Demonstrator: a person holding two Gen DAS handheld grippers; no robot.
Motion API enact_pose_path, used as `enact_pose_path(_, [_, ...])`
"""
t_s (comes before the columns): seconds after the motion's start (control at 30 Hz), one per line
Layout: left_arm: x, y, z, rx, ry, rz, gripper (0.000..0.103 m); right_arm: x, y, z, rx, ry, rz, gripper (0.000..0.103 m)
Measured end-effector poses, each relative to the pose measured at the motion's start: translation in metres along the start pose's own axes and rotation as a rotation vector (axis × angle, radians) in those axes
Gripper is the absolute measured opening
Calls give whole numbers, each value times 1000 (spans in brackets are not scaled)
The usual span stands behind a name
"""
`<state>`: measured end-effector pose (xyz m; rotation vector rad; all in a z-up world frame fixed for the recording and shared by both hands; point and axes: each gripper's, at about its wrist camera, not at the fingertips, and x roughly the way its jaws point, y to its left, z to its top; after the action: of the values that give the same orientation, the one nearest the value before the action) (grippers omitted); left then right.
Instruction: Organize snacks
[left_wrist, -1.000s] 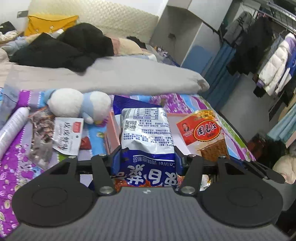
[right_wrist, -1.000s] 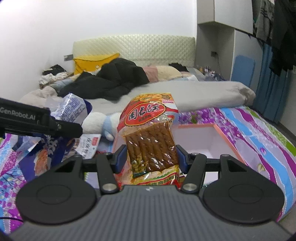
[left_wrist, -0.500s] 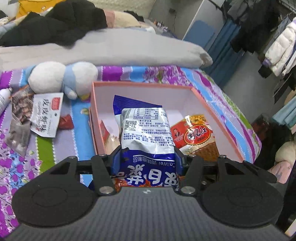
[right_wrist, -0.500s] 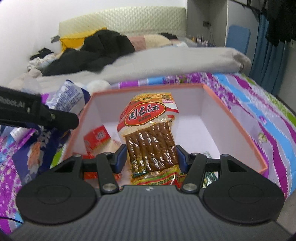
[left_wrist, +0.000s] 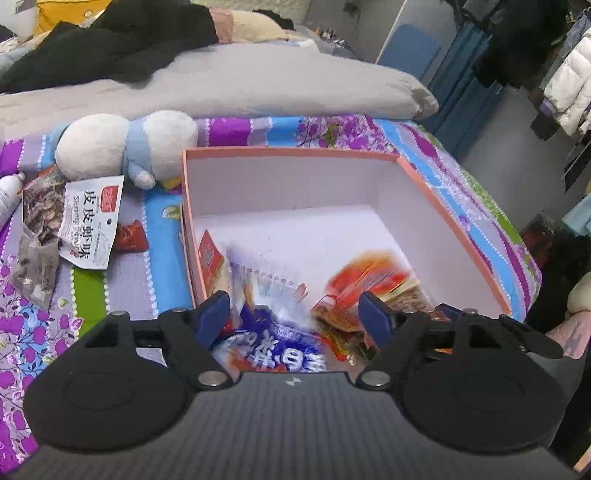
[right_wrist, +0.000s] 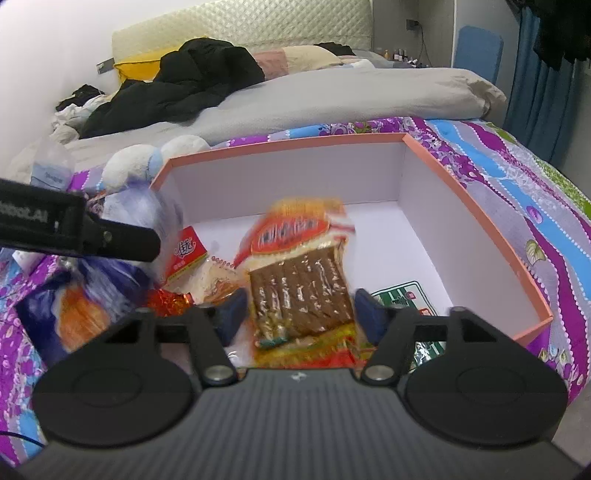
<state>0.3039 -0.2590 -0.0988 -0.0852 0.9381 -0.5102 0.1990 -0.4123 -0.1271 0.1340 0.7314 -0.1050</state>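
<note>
Purple-flowered bedding lies under everything: far left a white shrimp-chip packet (left_wrist: 92, 221) and a plush toy (left_wrist: 125, 146) sit on the bed beside the pink box (left_wrist: 454, 225). Over the box's near-left corner the left gripper (left_wrist: 295, 314) has its fingers spread, the blue snack bag (left_wrist: 273, 332) blurred loose between them. Further right, the right gripper (right_wrist: 297, 314) is likewise parted around a blurred red twist-snack packet (right_wrist: 299, 273) inside the box.
</note>
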Motion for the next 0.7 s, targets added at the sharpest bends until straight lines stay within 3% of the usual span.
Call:
enact_pose_path(0.23, [-24, -2, 7, 7, -43, -7, 80, -16, -1, 8, 20, -48, 5, 73])
enact_pose_path(0.7, [-110, 2, 7, 52, -198, 1, 81, -81, 27, 31, -11, -222, 35, 73])
